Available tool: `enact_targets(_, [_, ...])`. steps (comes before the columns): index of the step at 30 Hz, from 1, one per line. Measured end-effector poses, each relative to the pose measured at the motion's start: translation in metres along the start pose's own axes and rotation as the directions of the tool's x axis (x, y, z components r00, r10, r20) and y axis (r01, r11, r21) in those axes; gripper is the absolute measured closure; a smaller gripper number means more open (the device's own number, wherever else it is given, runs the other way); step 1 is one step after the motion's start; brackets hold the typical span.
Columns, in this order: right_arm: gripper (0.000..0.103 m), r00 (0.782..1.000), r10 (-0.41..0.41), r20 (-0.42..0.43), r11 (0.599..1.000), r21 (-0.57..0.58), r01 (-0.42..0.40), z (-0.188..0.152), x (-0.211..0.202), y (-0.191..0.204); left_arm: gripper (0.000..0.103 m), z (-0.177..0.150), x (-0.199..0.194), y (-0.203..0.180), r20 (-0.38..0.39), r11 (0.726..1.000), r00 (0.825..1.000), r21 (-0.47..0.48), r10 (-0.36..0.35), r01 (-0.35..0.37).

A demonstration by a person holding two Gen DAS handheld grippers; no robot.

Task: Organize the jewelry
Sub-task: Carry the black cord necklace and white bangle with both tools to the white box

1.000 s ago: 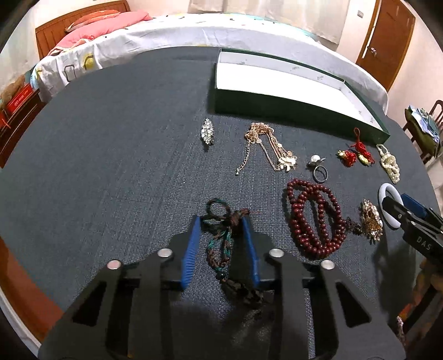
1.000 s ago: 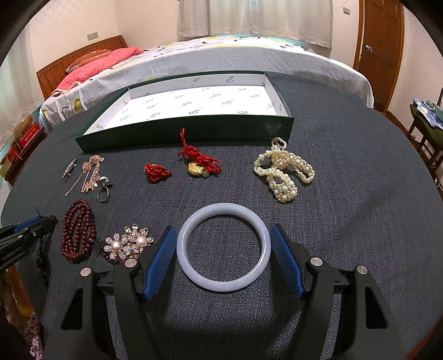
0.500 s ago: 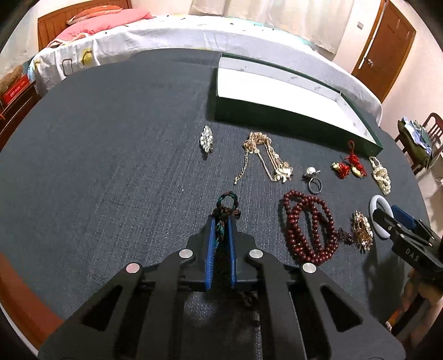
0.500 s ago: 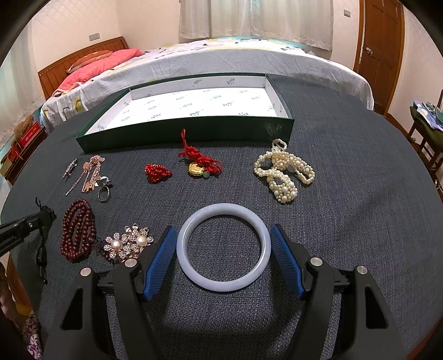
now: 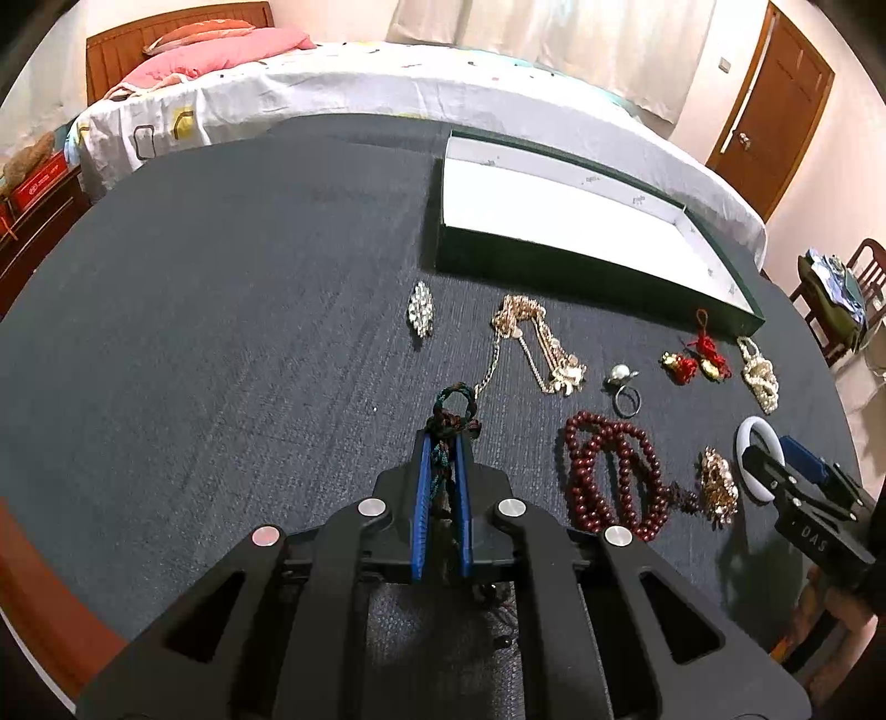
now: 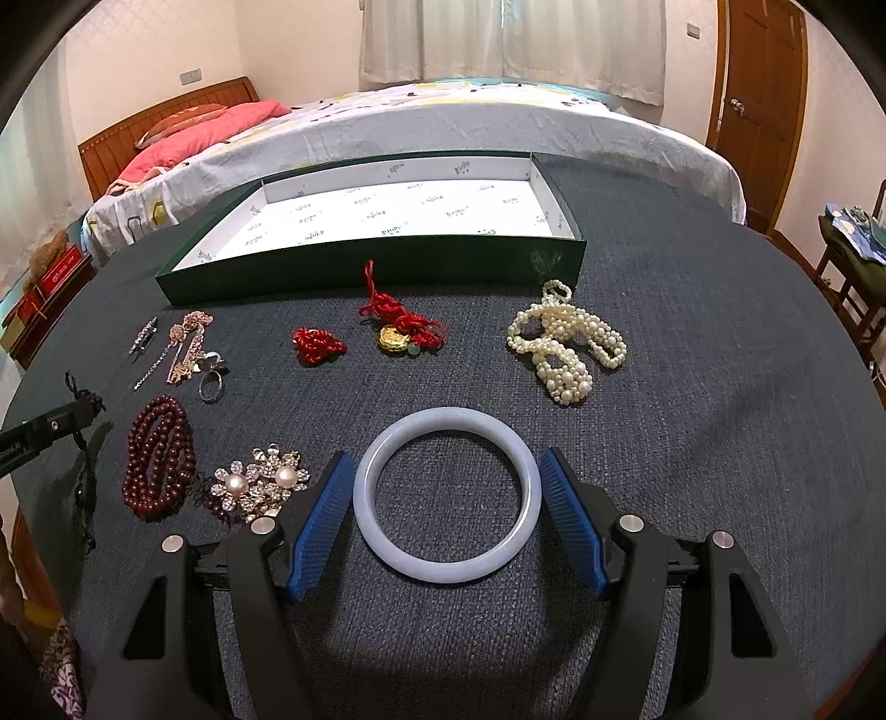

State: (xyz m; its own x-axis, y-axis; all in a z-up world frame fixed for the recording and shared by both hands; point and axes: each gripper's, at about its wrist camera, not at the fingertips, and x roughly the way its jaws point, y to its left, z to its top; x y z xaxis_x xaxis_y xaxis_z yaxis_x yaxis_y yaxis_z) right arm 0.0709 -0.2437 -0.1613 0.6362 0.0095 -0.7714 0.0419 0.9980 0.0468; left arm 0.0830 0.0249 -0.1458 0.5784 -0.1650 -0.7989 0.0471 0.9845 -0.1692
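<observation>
Beyond my desk [image 6: 720,443] stands a bed [image 6: 498,127] with a pink pillow [image 6: 210,130]; a brown door [image 6: 758,99] is at the right, pale curtains [image 6: 509,39] behind.

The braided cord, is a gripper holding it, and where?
Yes. The left gripper is shut on the braided cord just below its looped end, which pokes out.

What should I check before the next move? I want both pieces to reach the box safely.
1. Left gripper shut on the braided cord: ok.
2. Cord clear of the gold chain: cannot tell; its loop looks very close to the chain's end.
3. White bangle centred between the right gripper pads: ok.
4. Right gripper closed on the bangle: not ok, gaps show on both sides.
5. Green box has free room: ok.
</observation>
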Motion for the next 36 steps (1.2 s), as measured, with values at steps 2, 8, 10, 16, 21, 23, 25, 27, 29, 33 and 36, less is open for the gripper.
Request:
enact_targets(2, [0.036,1.0,-0.001,0.008,1.0,0.0,0.001,0.0,-0.003,0.0,0.094,0.002,-0.003,-0.001,0.015,1.0,1.0,0.002,0.002,-0.002])
enact_targets(8, [0.036,0.999,-0.001,0.049,1.0,-0.002,0.001,0.006,-0.015,0.0,0.094,0.011,-0.021,-0.007,0.085,1.0,0.996,0.014,0.01,-0.011])
enact_targets(10, [0.036,0.998,0.001,0.063,1.0,-0.003,-0.001,0.009,-0.02,0.0,0.094,0.014,-0.027,-0.009,0.108,1.0,0.994,0.02,0.012,-0.015])
enact_targets(16, [0.081,0.994,0.016,0.108,1.0,-0.001,-0.017,0.022,-0.036,-0.002,0.094,0.024,-0.041,-0.017,0.166,0.999,0.986,0.035,0.011,-0.017])
enact_targets(21, [0.081,0.998,0.023,0.055,1.0,-0.006,-0.022,0.019,-0.024,-0.001,0.094,0.026,-0.039,-0.021,0.166,0.999,0.986,0.048,0.011,-0.019])
enact_targets(23, [0.076,0.999,0.034,0.029,0.999,0.007,-0.034,0.015,-0.017,0.0,0.094,0.024,-0.036,-0.021,0.154,0.999,0.988,0.047,0.008,-0.016])
enact_targets(25, [0.038,0.999,0.038,0.013,0.999,0.011,-0.038,0.013,-0.011,0.003,0.094,0.022,-0.034,-0.02,0.147,0.999,0.989,0.044,0.008,-0.015])
enact_targets(27, [0.032,0.999,0.04,0.014,0.999,0.002,-0.04,0.012,-0.007,0.008,0.094,0.023,-0.033,-0.02,0.147,0.999,0.989,0.044,0.011,-0.017])
enact_targets(29, [0.032,0.999,0.039,0.003,0.999,-0.013,-0.039,0.013,-0.002,0.014,0.094,0.022,-0.032,-0.018,0.148,0.999,0.989,0.042,0.013,-0.02])
enact_targets(33, [0.032,0.999,0.045,-0.009,0.999,-0.026,-0.046,0.015,0.007,0.022,0.094,0.022,-0.029,-0.015,0.138,0.999,0.99,0.037,0.013,-0.019])
enact_targets(36, [0.031,0.999,0.041,-0.022,0.998,-0.05,-0.042,0.016,0.014,0.029,0.094,0.022,-0.028,-0.014,0.134,0.999,0.991,0.034,0.013,-0.018])
